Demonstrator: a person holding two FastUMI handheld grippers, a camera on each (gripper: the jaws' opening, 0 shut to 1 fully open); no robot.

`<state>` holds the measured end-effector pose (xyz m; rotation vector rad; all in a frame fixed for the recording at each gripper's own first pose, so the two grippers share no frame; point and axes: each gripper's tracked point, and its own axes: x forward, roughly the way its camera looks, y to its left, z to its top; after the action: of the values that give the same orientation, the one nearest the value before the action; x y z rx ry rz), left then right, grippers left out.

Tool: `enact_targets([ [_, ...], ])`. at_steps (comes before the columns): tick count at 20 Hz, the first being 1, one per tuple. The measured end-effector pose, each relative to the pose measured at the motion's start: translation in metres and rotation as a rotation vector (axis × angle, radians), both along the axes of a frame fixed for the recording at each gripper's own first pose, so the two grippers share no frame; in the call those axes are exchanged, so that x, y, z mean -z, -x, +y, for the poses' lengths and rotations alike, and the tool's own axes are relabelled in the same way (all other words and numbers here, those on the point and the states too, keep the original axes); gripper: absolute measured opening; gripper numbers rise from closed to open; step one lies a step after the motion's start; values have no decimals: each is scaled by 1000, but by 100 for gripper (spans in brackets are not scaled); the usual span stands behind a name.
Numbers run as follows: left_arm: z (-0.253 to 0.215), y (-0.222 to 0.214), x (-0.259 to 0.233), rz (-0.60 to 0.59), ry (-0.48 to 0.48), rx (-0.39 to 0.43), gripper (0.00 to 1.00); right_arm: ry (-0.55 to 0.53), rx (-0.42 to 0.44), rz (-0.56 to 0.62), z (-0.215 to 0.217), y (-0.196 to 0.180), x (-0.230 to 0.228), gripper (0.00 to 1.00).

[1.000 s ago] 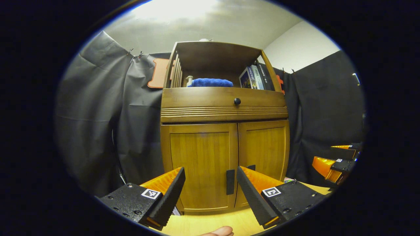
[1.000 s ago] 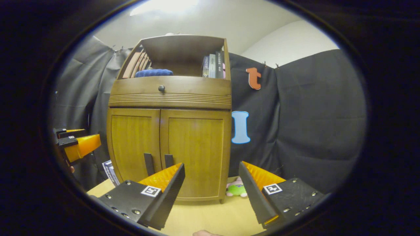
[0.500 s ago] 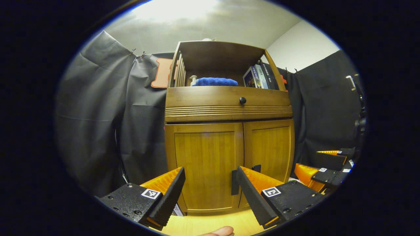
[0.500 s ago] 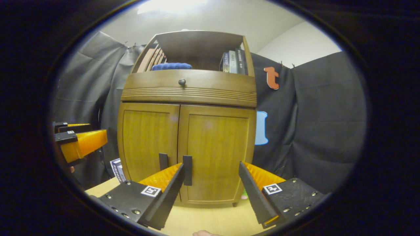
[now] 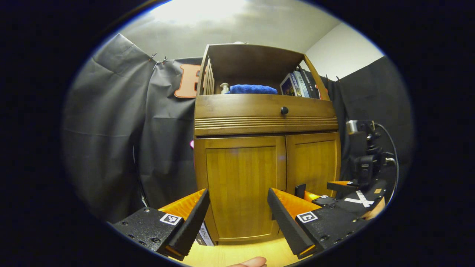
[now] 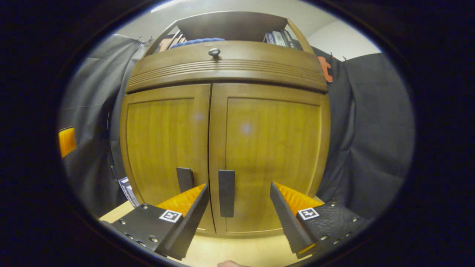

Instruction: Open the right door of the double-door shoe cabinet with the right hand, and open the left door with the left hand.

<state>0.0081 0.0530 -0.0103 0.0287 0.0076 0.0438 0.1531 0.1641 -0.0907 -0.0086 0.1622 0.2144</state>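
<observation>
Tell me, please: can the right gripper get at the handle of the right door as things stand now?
Probably yes. The right gripper is open, and the right door handle stands between its fingers with nothing in front. The right door is shut.

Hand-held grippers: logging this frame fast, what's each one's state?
Left hand-held gripper: open, holding nothing.
Right hand-held gripper: open, right door handle between its fingers, not gripped.

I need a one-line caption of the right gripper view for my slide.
The open right gripper faces the closed shoe cabinet, its fingers framing the right door's black handle.
</observation>
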Motion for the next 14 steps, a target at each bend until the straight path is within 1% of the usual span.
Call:
enact_targets([
  [3,14,0,-7,-29,-9,-16,99,-54,-29,23,19,-15,8,98],
  [4,17,2,-6,-32,-6,-18,99,-58,-37,22,25,-19,9,94],
  [5,18,3,-7,-33,0,-15,99,-59,-47,20,30,-21,11,94],
  [6,18,2,-6,-34,-1,-9,99,-55,-78,14,40,-23,14,98],
  [7,19,2,-6,-34,-5,-9,99,-47,-93,12,45,-25,17,93],
  [8,20,3,-6,-34,-8,-8,99,-28,-85,13,49,-27,23,91],
  [10,19,4,-7,-41,-2,2,99,35,-34,-11,44,-41,30,82],
  [11,18,4,-6,-41,0,5,99,40,-4,-21,38,-47,33,71],
  [12,18,3,-3,-35,1,7,99,32,24,-2,31,-54,39,57],
  [13,18,3,-1,-27,2,6,99,-25,7,51,30,-51,46,43],
  [14,20,2,0,-24,6,1,99,-86,-6,68,34,-55,49,29],
])
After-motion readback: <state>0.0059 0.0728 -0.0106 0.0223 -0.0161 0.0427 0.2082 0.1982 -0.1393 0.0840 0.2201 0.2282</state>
